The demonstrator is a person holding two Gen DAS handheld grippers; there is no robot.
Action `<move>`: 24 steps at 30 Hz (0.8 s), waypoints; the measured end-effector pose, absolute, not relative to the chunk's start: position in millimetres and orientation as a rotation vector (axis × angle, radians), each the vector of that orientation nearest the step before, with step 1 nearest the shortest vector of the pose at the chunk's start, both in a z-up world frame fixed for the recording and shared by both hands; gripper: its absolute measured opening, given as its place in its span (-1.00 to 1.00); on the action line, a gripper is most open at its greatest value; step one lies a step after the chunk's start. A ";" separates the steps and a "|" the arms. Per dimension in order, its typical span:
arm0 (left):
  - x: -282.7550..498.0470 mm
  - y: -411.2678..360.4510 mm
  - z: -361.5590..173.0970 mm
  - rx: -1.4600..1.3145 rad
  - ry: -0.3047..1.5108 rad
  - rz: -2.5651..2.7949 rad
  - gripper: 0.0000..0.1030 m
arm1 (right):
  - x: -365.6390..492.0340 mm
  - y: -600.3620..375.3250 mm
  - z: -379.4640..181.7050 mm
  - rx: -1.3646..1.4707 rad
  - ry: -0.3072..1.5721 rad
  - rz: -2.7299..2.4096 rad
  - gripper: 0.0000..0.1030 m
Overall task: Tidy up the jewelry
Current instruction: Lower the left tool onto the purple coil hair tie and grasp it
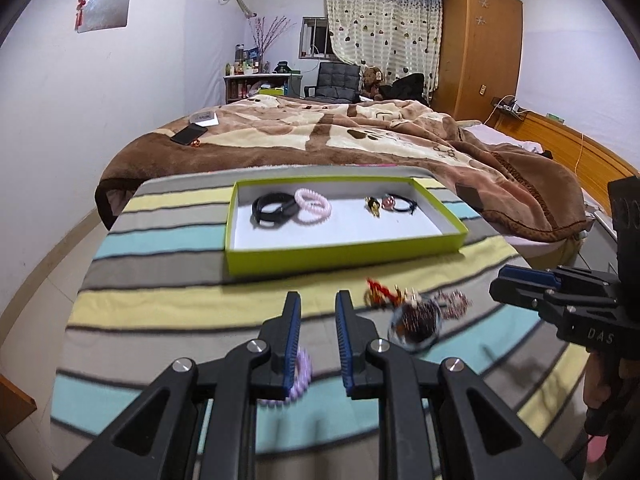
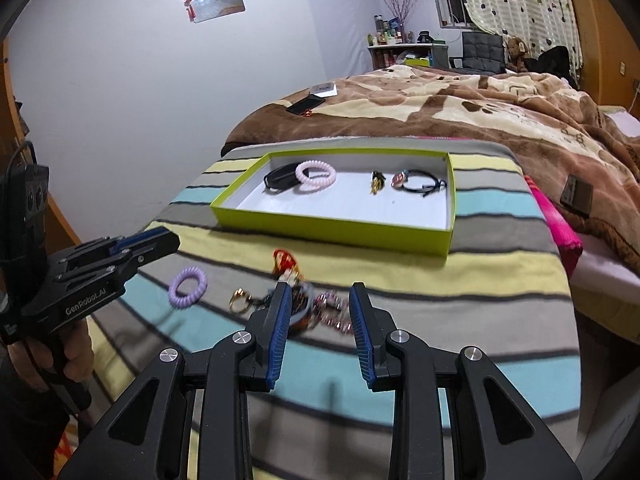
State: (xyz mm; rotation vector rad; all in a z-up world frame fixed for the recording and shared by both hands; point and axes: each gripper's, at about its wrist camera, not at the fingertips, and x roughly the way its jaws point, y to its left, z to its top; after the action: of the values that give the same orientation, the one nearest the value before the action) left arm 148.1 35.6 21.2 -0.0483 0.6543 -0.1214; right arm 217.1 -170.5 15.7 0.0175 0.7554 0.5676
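Note:
A lime-green tray (image 1: 344, 254) (image 2: 332, 230) on the striped cloth holds a black band (image 1: 272, 208) (image 2: 280, 178), a pink coil tie (image 1: 314, 206) (image 2: 316, 174), a gold piece (image 1: 372, 205) (image 2: 377, 182) and a black bracelet (image 1: 400, 203) (image 2: 420, 184). My left gripper (image 1: 318, 300) (image 2: 160, 238) is open and empty above a purple coil tie (image 1: 298, 380) (image 2: 188, 286). My right gripper (image 2: 318, 292) (image 1: 504, 276) is open over a blurred heap of jewelry (image 2: 320, 308) (image 1: 416, 316), with a red ornament (image 1: 378, 290) (image 2: 285, 260) and a gold ring (image 2: 240, 298) beside it.
The striped cloth (image 1: 160, 312) covers a small table against a bed with a brown blanket (image 1: 360, 132). A phone (image 1: 189, 134) and a white box (image 1: 205, 118) lie on the bed. A pink object (image 2: 560, 232) sits at the table's right edge.

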 end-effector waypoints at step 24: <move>131.1 62.1 -7.1 -0.091 0.722 -0.038 -0.53 | 212.5 -164.3 1.3 0.028 0.791 0.600 -0.40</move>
State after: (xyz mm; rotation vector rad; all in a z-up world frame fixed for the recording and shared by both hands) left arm 131.1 62.1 -7.1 -0.0912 0.7219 -0.0378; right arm 212.5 -164.3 1.3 0.0278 0.7915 0.5996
